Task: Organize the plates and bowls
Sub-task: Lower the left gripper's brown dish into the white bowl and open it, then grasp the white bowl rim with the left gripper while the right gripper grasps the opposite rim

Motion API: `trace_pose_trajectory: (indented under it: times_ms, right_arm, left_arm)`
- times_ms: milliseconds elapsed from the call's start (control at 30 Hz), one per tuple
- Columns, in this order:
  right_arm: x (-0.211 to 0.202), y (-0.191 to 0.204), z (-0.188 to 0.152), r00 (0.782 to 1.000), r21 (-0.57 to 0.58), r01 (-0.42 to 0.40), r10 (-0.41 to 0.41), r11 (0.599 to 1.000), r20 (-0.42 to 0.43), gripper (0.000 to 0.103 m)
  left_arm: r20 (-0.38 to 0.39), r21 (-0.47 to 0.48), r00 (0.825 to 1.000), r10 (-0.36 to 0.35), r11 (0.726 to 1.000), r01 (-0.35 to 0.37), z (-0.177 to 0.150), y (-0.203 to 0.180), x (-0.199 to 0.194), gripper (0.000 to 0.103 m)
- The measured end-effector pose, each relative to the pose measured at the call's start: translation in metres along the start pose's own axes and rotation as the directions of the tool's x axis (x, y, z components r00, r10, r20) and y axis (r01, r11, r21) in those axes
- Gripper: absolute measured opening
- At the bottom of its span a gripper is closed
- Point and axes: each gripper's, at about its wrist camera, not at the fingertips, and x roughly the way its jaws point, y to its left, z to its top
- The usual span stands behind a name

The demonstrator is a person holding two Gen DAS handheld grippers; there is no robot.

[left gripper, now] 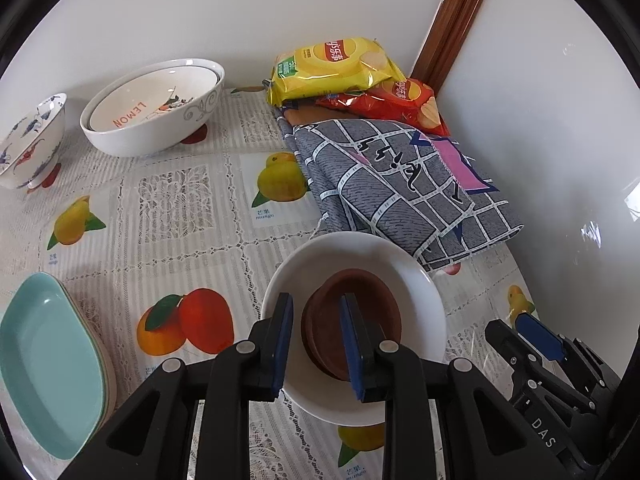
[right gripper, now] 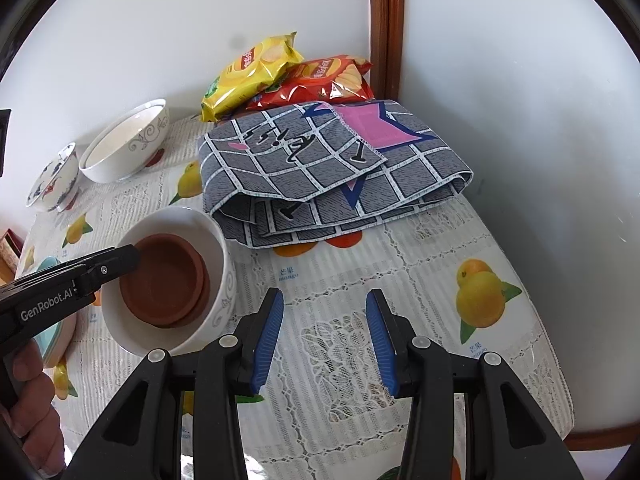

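Note:
A white bowl [left gripper: 416, 292] [right gripper: 218, 240] stands on the table with stacked brown saucers [left gripper: 376, 304] [right gripper: 164, 276] inside it. My left gripper [left gripper: 316, 344] is open, its jaws straddling the bowl's near rim, one finger inside next to the saucers; it shows at left in the right wrist view [right gripper: 128, 258]. My right gripper [right gripper: 324, 336] is open and empty over the tablecloth, right of the bowl. Two nested white bowls [left gripper: 156, 108] [right gripper: 128, 140] and a blue-patterned bowl [left gripper: 28, 140] [right gripper: 54, 178] stand at the back left. Teal dishes [left gripper: 48, 364] are stacked at the front left.
A folded grey checked cloth [left gripper: 404, 184] [right gripper: 332, 168] lies behind the white bowl. Yellow [left gripper: 332, 68] [right gripper: 252, 72] and red [left gripper: 400, 104] [right gripper: 320, 80] chip bags sit in the back corner. White walls close the back and right. The table edge [right gripper: 560, 364] curves at right.

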Motion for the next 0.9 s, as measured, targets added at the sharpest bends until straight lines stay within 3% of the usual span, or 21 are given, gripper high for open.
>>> trace_pose_trajectory:
  times_ms: [300,900]
  right_arm:
    - [-0.004,0.01,0.007,0.998,0.005,-0.062,0.062,0.998,0.013,0.043]
    - [0.012,0.033,0.016,0.989,-0.014,-0.145,0.144,0.989,-0.032,0.042]
  left_arm:
    - [0.014,-0.031,0.999,0.034,0.999,-0.034,0.004,0.017,-0.01,0.023]
    - [-0.058,-0.042,0.997,0.053,0.998,-0.055,0.002,0.027,0.008,0.025]
